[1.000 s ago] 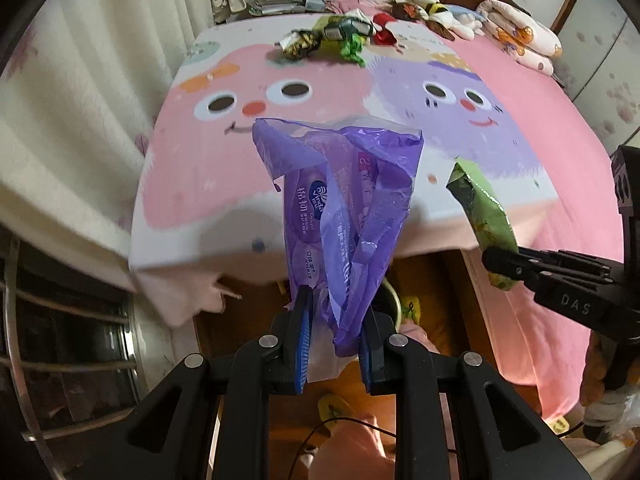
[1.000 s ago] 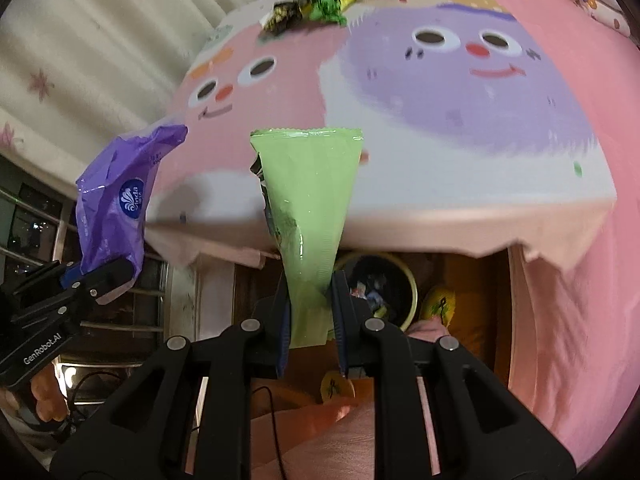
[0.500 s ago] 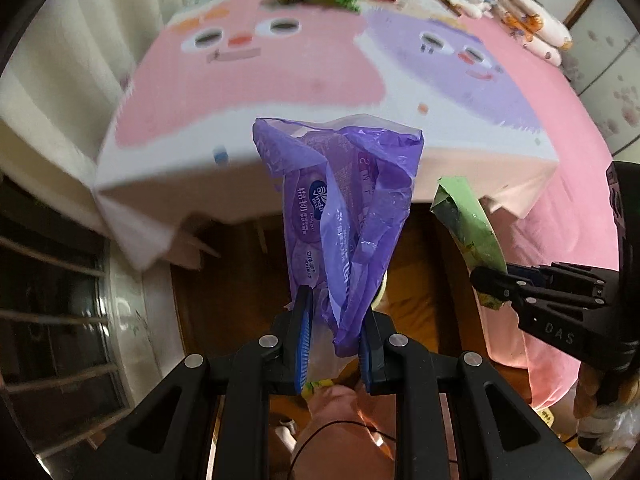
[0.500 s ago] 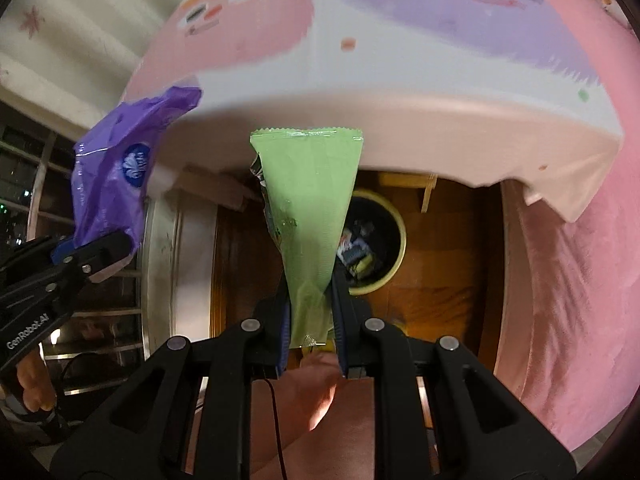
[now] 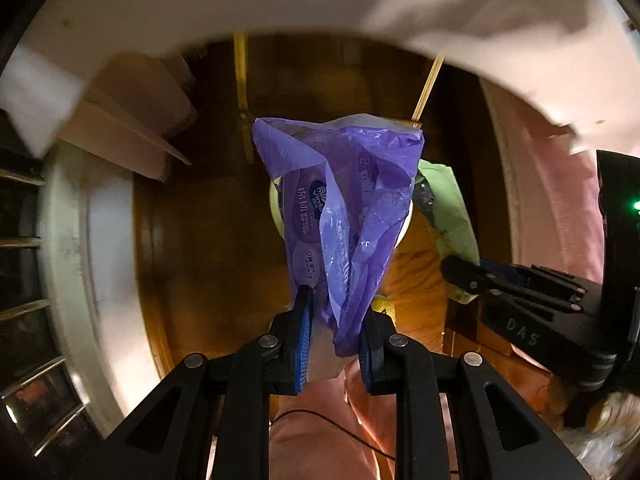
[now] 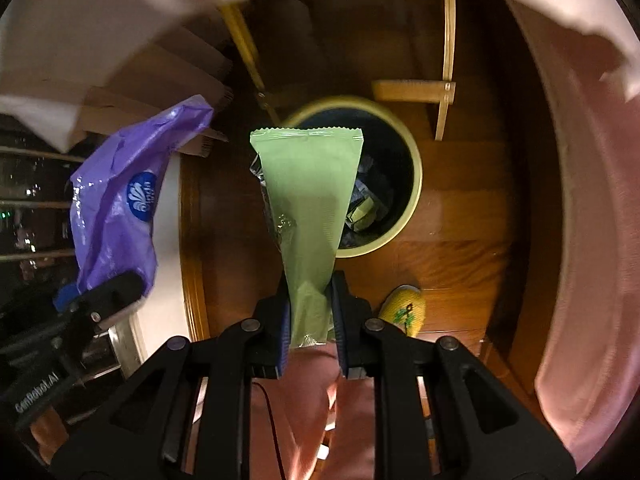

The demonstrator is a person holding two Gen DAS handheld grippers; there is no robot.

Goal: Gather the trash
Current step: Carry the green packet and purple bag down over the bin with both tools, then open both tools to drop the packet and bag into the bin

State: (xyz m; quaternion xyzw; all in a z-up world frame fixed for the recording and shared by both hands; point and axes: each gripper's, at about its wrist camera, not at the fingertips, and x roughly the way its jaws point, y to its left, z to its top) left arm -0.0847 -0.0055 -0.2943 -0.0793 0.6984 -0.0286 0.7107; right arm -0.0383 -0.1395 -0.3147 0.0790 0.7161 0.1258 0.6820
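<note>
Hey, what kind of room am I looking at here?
Likely a bedroom, seen at floor level: pink bedding hangs over a wooden floor, with a round trash bin and a yellow slipper beside it.

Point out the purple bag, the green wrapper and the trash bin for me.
purple bag (image 5: 340, 220): left wrist view, on its crinkled middle.
green wrapper (image 6: 310, 200): right wrist view, on its flat front.
trash bin (image 6: 416, 168): right wrist view, on its pale right rim.

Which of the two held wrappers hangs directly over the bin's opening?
The green wrapper in the right hand-held gripper; it overlaps the bin, while the purple wrapper hangs off left.
</note>
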